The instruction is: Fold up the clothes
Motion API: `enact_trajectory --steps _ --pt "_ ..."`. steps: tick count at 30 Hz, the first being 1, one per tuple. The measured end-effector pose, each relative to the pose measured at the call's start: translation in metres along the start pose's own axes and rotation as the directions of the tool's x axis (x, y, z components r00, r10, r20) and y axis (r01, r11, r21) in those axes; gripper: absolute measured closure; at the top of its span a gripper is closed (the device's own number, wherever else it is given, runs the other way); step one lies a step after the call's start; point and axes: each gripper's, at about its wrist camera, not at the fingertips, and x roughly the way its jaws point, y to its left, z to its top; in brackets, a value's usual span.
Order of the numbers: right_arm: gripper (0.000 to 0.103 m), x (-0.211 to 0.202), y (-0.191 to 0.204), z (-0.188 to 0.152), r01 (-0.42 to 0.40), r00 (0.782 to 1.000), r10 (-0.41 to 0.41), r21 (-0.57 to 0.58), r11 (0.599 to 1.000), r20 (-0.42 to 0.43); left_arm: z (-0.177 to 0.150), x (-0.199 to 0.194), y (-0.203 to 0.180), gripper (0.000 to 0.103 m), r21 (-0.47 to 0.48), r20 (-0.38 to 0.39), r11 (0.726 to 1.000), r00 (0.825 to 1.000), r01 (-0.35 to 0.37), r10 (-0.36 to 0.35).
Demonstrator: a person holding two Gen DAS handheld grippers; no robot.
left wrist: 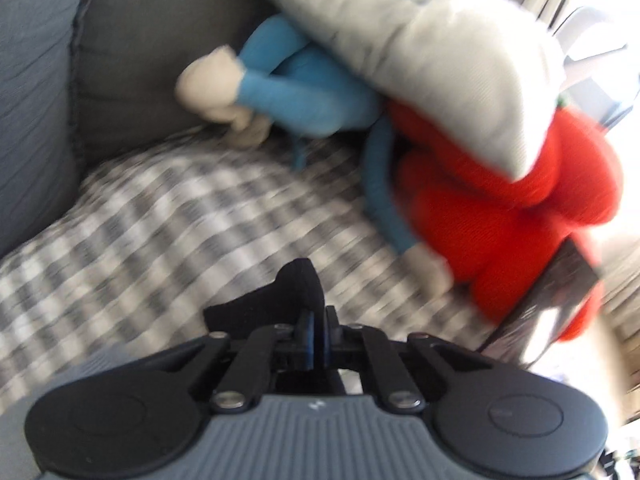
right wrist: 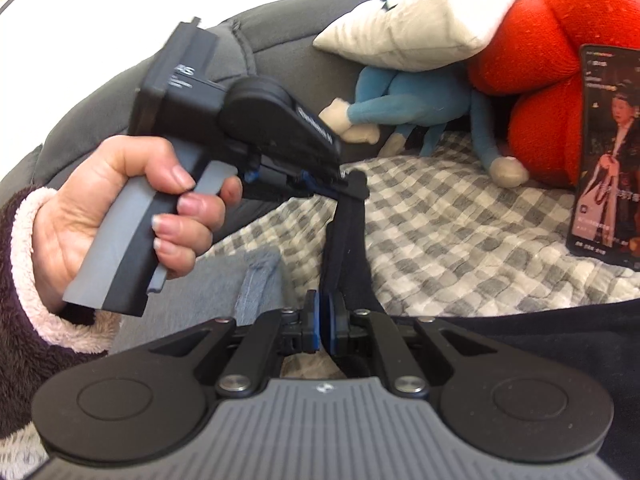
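Note:
A narrow black garment [right wrist: 346,236] hangs stretched between my two grippers above the checked blanket [right wrist: 440,240]. In the right wrist view my right gripper [right wrist: 324,322] is shut on its lower end. My left gripper [right wrist: 350,184], held by a hand [right wrist: 120,200] in a fleecy sleeve, is shut on its upper end. The left wrist view is blurred; there my left gripper [left wrist: 318,320] pinches a fold of the black garment [left wrist: 298,284], which sticks up past the fingertips.
On the grey sofa [right wrist: 280,40] lie a blue plush monkey [right wrist: 416,100], a red plush cushion [right wrist: 552,40] and a white pillow [right wrist: 420,28]. A lit phone [right wrist: 608,152] leans at the right. A grey cloth [right wrist: 256,280] and dark fabric [right wrist: 540,340] lie near me.

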Motion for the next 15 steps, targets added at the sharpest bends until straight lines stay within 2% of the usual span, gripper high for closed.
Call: enact_trajectory --steps 1,7,12,13,15 --pt "0.096 -0.002 -0.002 0.001 0.009 1.0 -0.009 0.013 1.0 0.02 0.001 -0.004 0.0 0.099 -0.009 0.023 0.999 0.999 0.043 -0.042" --pt "0.096 -0.013 -0.01 0.006 0.021 0.993 -0.03 0.074 0.997 0.116 -0.006 -0.019 0.026 0.099 -0.038 0.08 0.997 0.995 0.064 -0.061" --pt "0.096 -0.004 -0.009 0.003 0.01 0.999 -0.013 0.069 0.998 0.052 -0.013 -0.032 0.048 0.099 -0.061 0.128 0.995 0.989 0.083 -0.075" --pt "0.096 0.0 -0.006 0.001 0.01 0.999 -0.012 0.061 0.998 0.031 -0.015 -0.033 0.055 0.099 -0.067 0.125 0.996 0.99 0.066 -0.058" --pt "0.096 0.008 -0.001 -0.002 0.01 1.0 -0.009 0.038 0.999 -0.024 -0.023 -0.03 0.074 0.099 -0.085 0.069 0.996 0.997 -0.012 0.018"
